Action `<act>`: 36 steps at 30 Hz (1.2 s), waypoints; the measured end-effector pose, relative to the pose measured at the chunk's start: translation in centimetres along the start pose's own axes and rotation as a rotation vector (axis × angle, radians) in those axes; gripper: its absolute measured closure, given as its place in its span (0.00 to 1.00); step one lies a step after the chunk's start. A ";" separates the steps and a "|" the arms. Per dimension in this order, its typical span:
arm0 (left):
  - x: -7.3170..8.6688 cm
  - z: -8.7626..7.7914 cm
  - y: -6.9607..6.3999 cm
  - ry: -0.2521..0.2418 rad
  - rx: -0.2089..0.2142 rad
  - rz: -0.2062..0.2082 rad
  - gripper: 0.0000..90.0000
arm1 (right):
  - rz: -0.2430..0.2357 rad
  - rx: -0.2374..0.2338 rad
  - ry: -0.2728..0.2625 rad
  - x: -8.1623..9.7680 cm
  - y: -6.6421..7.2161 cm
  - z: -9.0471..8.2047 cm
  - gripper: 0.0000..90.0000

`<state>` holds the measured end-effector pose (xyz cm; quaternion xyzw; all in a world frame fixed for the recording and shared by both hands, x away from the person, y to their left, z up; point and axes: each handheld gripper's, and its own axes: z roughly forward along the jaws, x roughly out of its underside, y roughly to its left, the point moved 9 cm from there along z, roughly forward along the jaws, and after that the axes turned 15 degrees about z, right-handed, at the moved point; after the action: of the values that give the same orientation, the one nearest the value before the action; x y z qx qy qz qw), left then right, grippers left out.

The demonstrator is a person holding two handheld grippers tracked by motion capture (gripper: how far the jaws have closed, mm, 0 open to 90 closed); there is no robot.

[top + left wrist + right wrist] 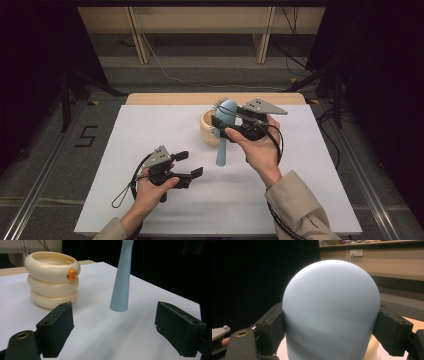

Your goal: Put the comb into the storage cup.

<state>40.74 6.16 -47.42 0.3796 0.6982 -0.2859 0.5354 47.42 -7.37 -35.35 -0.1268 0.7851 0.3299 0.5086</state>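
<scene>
hairbrush, pale blue, clamped by its broad head between the jaws of the right gripper, pads pressed on either flank of the rounded back. held upright, bristles up and away, handle hanging down just in front of the cream ring holder, tip low over the white table; whether it touches the surface cannot be told. gripped at the head probably so the slim handle stays free to be steered, perhaps into the holder's hollow, or taken by the other tool. left gripper hovering well apart on the near left, jaws spread wide with nothing between them, aimed toward handle and holder as if ready to steady either. stacked rings with a small orange knob standing upright at the far middle of the table.
</scene>
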 end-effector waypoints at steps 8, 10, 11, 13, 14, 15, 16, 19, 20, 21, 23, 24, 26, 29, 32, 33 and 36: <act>-0.1 -1.1 1.1 0.001 -0.055 0.043 0.16 | -0.001 0.003 -0.002 -0.1 -0.2 -0.1 0.22; 0.0 -1.4 1.3 0.003 -0.065 0.054 0.16 | 0.001 0.004 -0.002 -0.1 -0.3 -0.1 0.22; 0.0 -1.5 1.4 0.002 -0.069 0.052 0.16 | 0.002 0.005 -0.001 -0.1 -0.3 -0.1 0.22; 0.0 -1.8 1.7 0.001 -0.079 0.054 0.16 | -0.002 0.007 -0.003 -0.1 -0.3 -0.1 0.22; 0.0 -1.9 1.9 0.000 -0.084 0.057 0.16 | -0.002 0.008 -0.003 -0.1 -0.4 -0.1 0.22; 0.0 -2.0 2.0 -0.004 -0.092 0.053 0.16 | 0.002 0.009 -0.003 -0.1 -0.4 -0.1 0.22; 0.0 -2.2 2.1 -0.007 -0.095 0.055 0.16 | 0.005 0.009 -0.004 -0.1 -0.4 -0.1 0.22; 0.0 -2.7 2.5 -0.005 -0.112 0.070 0.16 | 0.003 0.011 -0.002 -0.1 -0.6 -0.2 0.22; 0.0 -2.8 2.6 -0.005 -0.115 0.074 0.16 | 0.005 0.011 -0.002 -0.2 -0.6 -0.2 0.22; 0.1 -3.0 2.8 -0.004 -0.124 0.079 0.16 | 0.004 0.010 -0.002 -0.2 -0.7 -0.2 0.22; 0.2 -3.3 3.1 -0.004 -0.131 0.074 0.16 | 0.003 0.011 -0.004 -0.2 -0.8 -0.3 0.22; 0.2 -3.4 3.2 -0.004 -0.135 0.074 0.16 | 0.004 0.011 -0.005 -0.3 -0.8 -0.3 0.22; 0.3 -3.7 3.5 -0.002 -0.147 0.079 0.16 | 0.004 0.012 -0.006 -0.3 -0.9 -0.3 0.22; 0.3 -3.9 3.7 0.000 -0.154 0.090 0.16 | 0.004 0.015 -0.009 -0.4 -0.9 -0.4 0.22; 0.5 -4.1 3.8 0.005 -0.160 0.094 0.15 | 0.003 0.016 -0.010 -0.4 -1.0 -0.5 0.22; 0.5 -4.3 3.9 0.004 -0.162 0.092 0.15 | 0.001 0.016 -0.010 -0.4 -1.0 -0.4 0.22; 0.6 -4.5 4.1 0.003 -0.169 0.091 0.15 | 0.003 0.017 -0.011 -0.5 -1.0 -0.5 0.22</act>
<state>41.72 12.18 -46.80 0.3646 0.7027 -0.2007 0.5771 47.84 -8.51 -35.23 -0.1195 0.7853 0.3245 0.5136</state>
